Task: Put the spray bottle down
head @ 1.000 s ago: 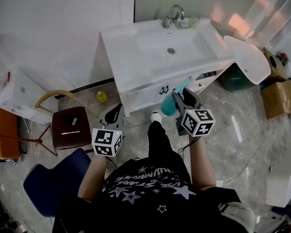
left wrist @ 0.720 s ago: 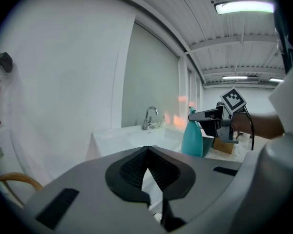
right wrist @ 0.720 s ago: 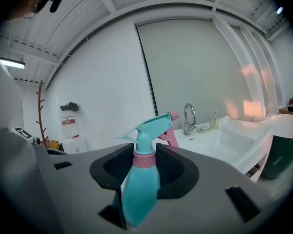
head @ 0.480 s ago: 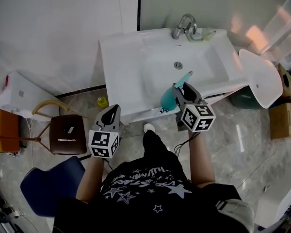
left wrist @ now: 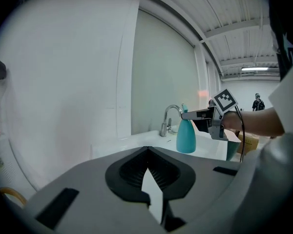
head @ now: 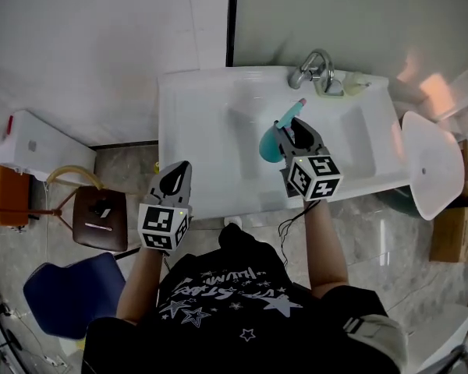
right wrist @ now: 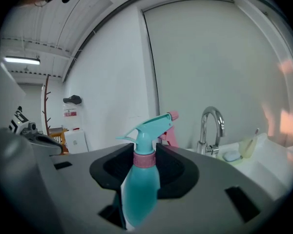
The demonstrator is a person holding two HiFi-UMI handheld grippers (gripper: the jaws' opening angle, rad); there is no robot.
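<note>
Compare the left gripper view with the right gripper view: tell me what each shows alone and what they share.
Left only: the right gripper seen from the side, its marker cube and the person's forearm. Right only: the soap dish beside the basin and a coat stand. Both: the teal spray bottle and the faucet.

Right gripper [head: 295, 131] carried the spray bottle [head: 270, 143] forward. It was over the floor in front of the sink [head: 195, 107], below its front edge, and is now above the sink bowl, just short of the faucet [head: 304, 75]. Left gripper [head: 179, 174] also moved forward, from over the floor before the sink to over the sink's front left edge. The person stepped up close to the sink.
</note>
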